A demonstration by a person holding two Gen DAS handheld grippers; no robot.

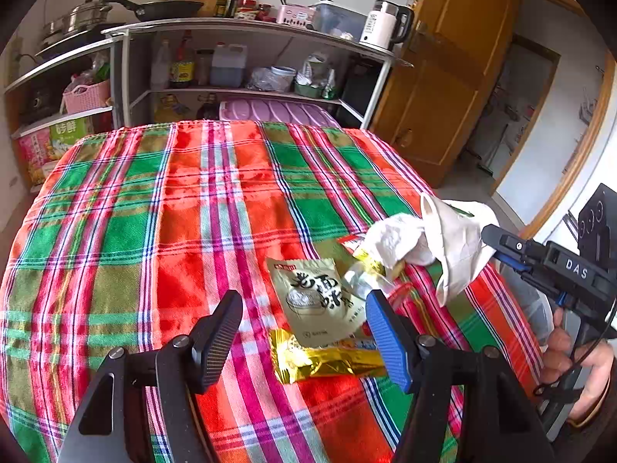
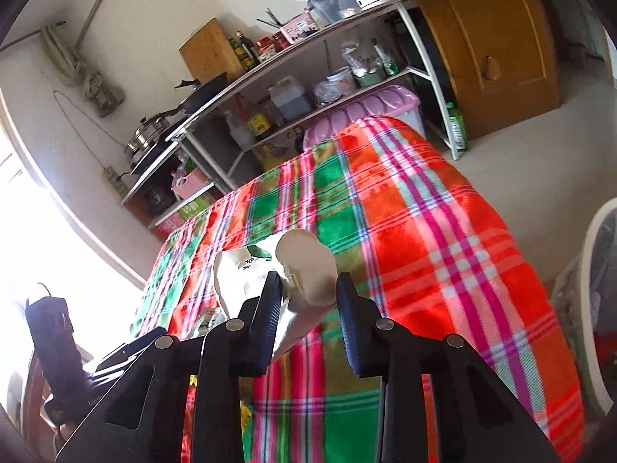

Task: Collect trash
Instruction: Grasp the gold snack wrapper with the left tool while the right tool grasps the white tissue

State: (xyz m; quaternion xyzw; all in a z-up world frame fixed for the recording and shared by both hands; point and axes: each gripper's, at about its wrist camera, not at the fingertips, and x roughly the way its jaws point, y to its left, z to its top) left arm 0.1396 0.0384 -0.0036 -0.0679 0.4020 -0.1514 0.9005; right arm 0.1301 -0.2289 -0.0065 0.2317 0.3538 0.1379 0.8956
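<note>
On the plaid tablecloth [image 1: 154, 231] lies a pile of trash: a beige food packet [image 1: 316, 297], a gold foil wrapper [image 1: 327, 362], a clear wrapper [image 1: 358, 281] and a crumpled white tissue [image 1: 393, 239]. My left gripper [image 1: 304, 332] is open, low over the cloth, its fingers on either side of the gold wrapper and the packet. My right gripper [image 2: 308, 305] is shut on a crushed white paper cup [image 2: 304, 266], held above the cloth's right edge; the cup also shows in the left wrist view [image 1: 455, 243].
A metal shelf rack [image 1: 250, 27] with pans, bottles and a kettle [image 1: 381, 25] stands behind the table. A purple-lidded bin [image 1: 277, 110] sits at the far edge. A wooden door [image 1: 455, 58] is at right. A white basket [image 2: 594, 301] stands on the floor at right.
</note>
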